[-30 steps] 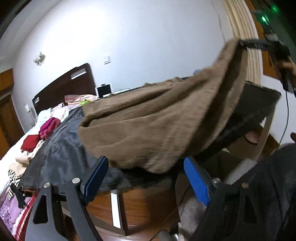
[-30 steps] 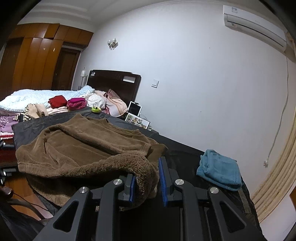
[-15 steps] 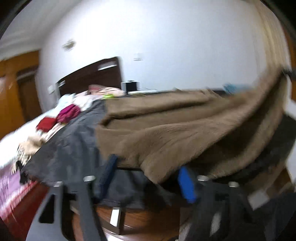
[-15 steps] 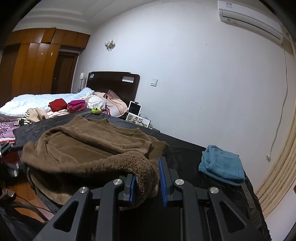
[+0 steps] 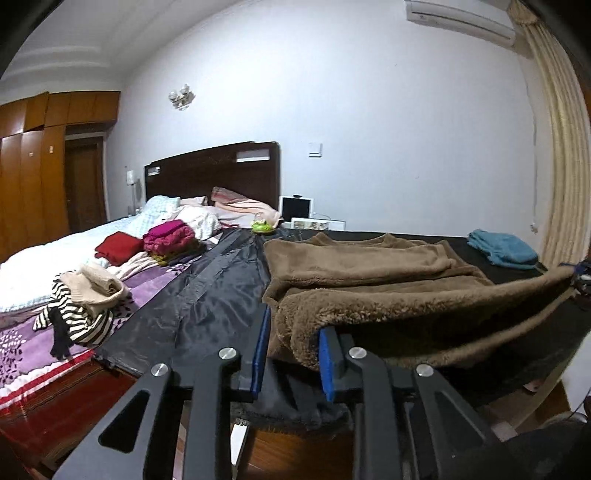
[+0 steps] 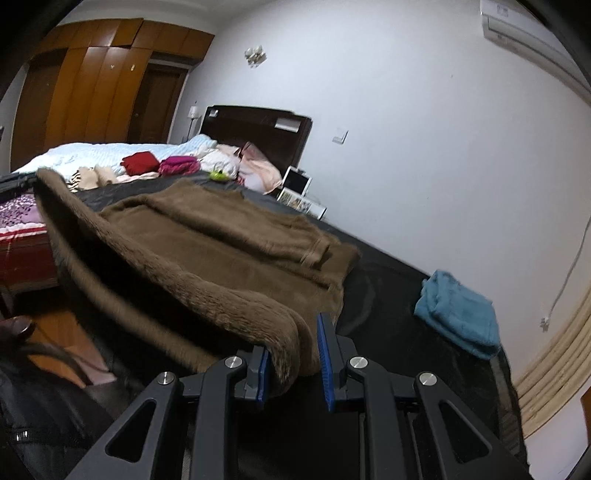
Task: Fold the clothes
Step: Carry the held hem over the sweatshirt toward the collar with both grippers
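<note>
Both grippers' fingers [image 5: 327,363] around brown fleece [image 5: 373,288].

No writing, label, brand or number can be read in either view; the air conditioner [image 5: 458,16] on the wall shows no legible marking.

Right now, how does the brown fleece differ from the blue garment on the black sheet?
The brown fleece is large and spread out, its near hem lifted by both hand-held grippers; the blue garment is small, folded and untouched. The brown fleece fills the sheet's middle; the blue garment sits near the far corner. Both rest on the black sheet.
</note>
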{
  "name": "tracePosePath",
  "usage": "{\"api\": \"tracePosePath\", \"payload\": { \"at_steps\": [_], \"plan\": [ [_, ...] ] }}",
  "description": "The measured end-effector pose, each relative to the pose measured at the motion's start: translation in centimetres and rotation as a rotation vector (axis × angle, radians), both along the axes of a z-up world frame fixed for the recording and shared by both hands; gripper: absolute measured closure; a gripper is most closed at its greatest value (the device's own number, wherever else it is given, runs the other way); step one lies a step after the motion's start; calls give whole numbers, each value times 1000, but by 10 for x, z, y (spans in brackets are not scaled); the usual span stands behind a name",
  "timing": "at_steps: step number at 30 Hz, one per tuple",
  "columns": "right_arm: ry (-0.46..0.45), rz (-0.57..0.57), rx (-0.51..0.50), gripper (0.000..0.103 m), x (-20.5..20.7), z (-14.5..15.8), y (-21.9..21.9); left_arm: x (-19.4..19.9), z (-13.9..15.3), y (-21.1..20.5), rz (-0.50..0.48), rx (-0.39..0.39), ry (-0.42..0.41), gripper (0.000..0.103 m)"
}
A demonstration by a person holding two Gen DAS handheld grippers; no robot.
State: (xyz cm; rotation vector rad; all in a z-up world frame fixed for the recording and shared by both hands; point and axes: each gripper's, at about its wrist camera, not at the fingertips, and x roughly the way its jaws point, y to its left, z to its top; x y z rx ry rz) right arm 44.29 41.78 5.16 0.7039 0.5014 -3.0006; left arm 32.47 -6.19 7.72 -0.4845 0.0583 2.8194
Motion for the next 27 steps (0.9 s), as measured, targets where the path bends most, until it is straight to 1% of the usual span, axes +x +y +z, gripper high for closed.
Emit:
{"api": "tracePosePath", "payload": {
  "at_steps": [3,5,10,13,15,18,22,24,27],
  "plan": [
    [-19,14,10,82,3,-6,-2,6,7,2,2,-45,38,76],
    [-25,21,13,82,5,-9,-3,6,13,1,5,-56,60,76],
    [29,20,-38,82,-2,14,9,-3,33,2,7,-76,107,75],
    [62,21,-34,82,-18,31,12,-16,49,6,20,-80,137,72],
    [83,17,-36,82,-33,40,15,-30,60,9,32,-71,146,69],
    [108,12,-51,82,-57,53,21,-51,76,16,53,-69,160,67],
    [132,-2,-72,82,-90,67,30,-81,91,28,70,-77,167,65],
    [138,-11,-82,82,-104,73,33,-96,96,34,76,-79,162,62],
    [143,-29,-90,82,-128,81,38,-122,102,42,77,-82,147,62]
  ]
}}
